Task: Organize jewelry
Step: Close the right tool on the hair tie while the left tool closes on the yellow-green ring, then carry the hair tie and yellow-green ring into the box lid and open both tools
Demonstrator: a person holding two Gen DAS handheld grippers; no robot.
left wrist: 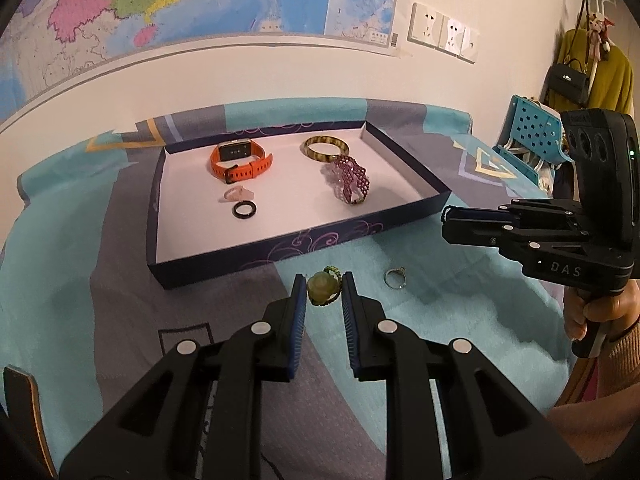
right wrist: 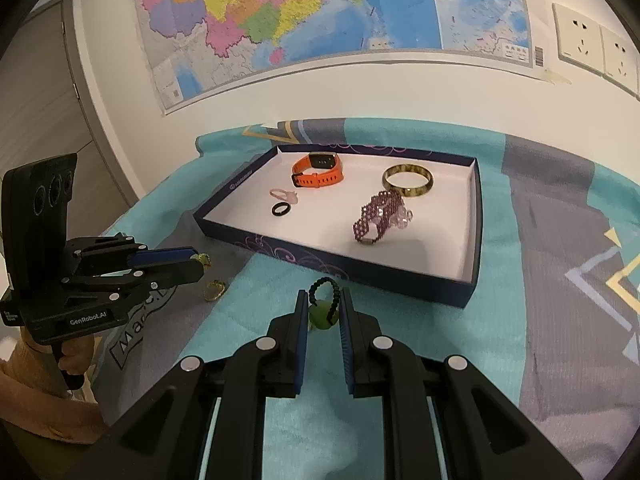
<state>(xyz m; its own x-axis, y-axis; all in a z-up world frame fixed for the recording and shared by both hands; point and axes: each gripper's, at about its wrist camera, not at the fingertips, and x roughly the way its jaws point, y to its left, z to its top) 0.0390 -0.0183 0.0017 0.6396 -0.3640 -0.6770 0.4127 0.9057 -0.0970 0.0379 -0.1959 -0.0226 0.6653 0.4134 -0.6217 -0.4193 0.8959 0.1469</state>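
Jaws parted both sides: left gripper (left wrist: 323,292) straddles green bead ring (left wrist: 322,289); right gripper (right wrist: 323,307) straddles black-corded pendant (right wrist: 322,314).

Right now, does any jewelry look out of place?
Yes. Three pieces lie on the cloth outside the tray: a green bead ring between the left gripper's fingers, a gold ring, and a black cord with green bead.

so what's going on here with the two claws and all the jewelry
A person holds a claw in each hand, sorting jewelry into a shallow box on a bedspread. The left claw straddles a green bead ring; the right claw straddles a green bead on a black cord. Neither looks clamped yet. A gold ring lies loose on the cloth. The orange watch, bangle, purple beaded bracelet and two small rings are already in the box.
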